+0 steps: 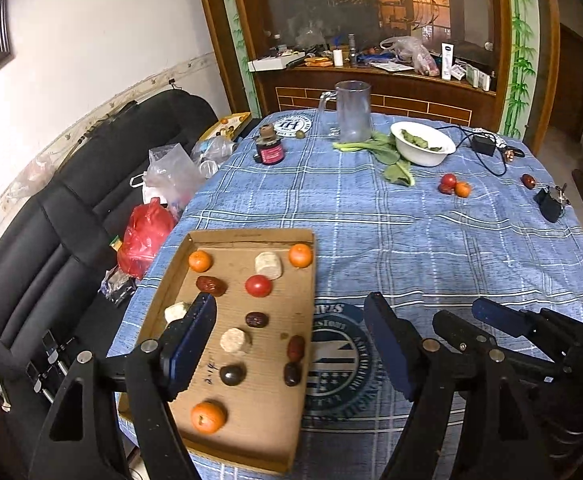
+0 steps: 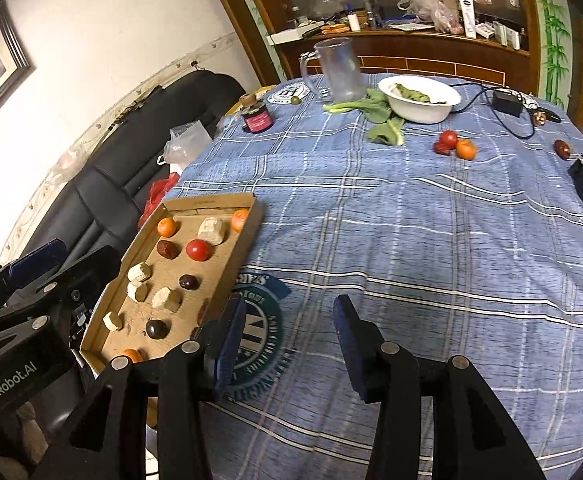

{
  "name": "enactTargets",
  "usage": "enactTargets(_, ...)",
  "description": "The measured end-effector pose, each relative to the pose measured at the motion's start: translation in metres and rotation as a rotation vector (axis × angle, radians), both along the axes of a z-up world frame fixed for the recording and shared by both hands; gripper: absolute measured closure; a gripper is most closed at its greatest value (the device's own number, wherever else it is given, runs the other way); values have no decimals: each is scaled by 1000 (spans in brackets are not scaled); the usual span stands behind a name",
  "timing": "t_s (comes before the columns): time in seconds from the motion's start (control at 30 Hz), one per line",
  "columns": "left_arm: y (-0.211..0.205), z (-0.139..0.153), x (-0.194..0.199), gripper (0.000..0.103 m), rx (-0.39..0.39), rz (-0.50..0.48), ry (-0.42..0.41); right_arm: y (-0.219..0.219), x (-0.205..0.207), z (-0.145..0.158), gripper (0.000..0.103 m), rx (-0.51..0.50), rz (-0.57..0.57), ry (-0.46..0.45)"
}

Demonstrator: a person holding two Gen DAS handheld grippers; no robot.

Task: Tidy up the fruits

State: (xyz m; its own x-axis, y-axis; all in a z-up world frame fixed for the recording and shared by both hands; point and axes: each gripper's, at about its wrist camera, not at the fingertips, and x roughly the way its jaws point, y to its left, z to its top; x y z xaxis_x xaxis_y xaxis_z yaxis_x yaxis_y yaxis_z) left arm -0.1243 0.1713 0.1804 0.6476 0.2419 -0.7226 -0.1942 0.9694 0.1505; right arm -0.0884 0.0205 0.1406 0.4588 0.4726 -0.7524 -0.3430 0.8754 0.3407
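Note:
A cardboard tray (image 1: 251, 235) lies at the table's left, also in the right wrist view (image 2: 211, 201). It holds oranges (image 1: 300, 255), a tomato (image 1: 258, 285), red dates (image 1: 210, 285), dark fruits (image 1: 232, 374) and pale round cakes (image 1: 268, 265). Far across the table lie a tomato (image 1: 448, 180) and an orange (image 1: 462, 189) touching, and a lone date (image 1: 528, 180). My left gripper (image 1: 291, 308) is open and empty over the tray's near right part. My right gripper (image 2: 289, 312) is open and empty over the cloth beside the tray.
A clear mug (image 1: 351, 111), a white bowl of greens (image 1: 422, 143), loose leaves (image 1: 387, 156), a dark jar (image 1: 269, 148), a charger with cable (image 1: 483, 145) and a black pouch (image 1: 549, 203) stand at the back. A black sofa (image 1: 71, 216) with bags lies left.

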Motion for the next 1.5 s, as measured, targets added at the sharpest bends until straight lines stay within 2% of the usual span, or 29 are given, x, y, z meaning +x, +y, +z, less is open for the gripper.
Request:
enactTargets(0.3, -16, 2, -7, 27, 0, 8, 2, -17, -6, 6, 52, 8, 14, -22)
enactTargets(0.57, 1, 7, -14, 27, -12, 71, -12, -4, -8, 7, 49, 9, 67, -38)
enactTargets(0.73, 18, 8, -25, 27, -1, 118, -23, 22, -7, 1, 49, 19, 128, -18)
enactTargets(1.03, 83, 13, -57, 27, -30, 314, -36, 92, -23, -6, 48, 0, 317, -10)
enactTargets(1.27, 123, 10, -91, 27, -63, 438, -36, 131, -33, -16, 48, -15, 403, 25)
enactTargets(1.5, 148, 3, -113, 27, -103, 500, -31, 158, -52, -21, 48, -36, 475, 26)
